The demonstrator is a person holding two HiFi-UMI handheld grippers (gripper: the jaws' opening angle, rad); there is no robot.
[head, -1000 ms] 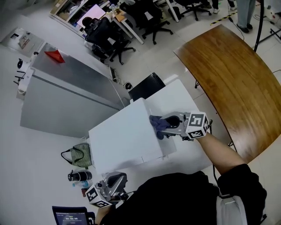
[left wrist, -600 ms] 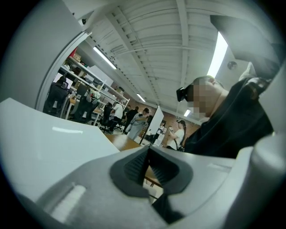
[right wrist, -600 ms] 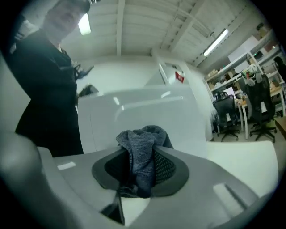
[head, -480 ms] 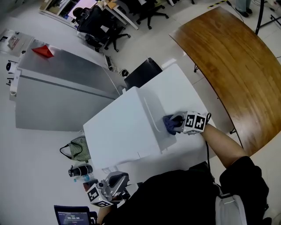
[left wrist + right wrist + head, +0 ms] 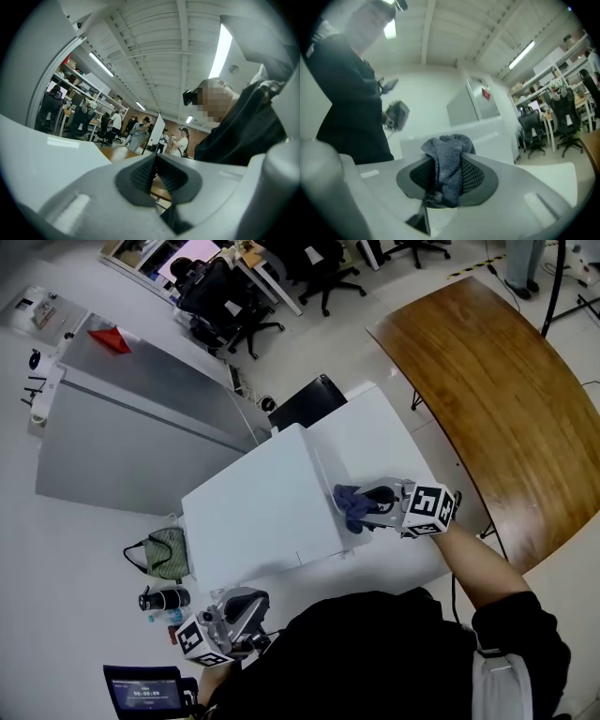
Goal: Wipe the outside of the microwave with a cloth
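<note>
The white microwave (image 5: 253, 512) stands on a white table (image 5: 394, 437). My right gripper (image 5: 364, 506) is shut on a crumpled blue-grey cloth (image 5: 351, 502) and presses it against the microwave's right edge. In the right gripper view the cloth (image 5: 449, 159) bulges up from between the jaws of the gripper (image 5: 446, 178), with the microwave (image 5: 483, 133) just beyond. My left gripper (image 5: 246, 604) hangs low at the bottom left, away from the microwave. In its own view the left gripper (image 5: 155, 165) is shut on nothing.
A curved wooden table (image 5: 487, 381) lies to the right. A grey cabinet (image 5: 131, 437) with a red object (image 5: 111, 338) stands at the left. A green bag (image 5: 169, 554), a bottle (image 5: 155, 598) and a screen (image 5: 141, 695) sit low left. Office chairs (image 5: 234, 296) are behind.
My right gripper slid the cloth along the microwave's right edge toward the near corner, then back toward the middle of that edge. The left gripper stayed low.
</note>
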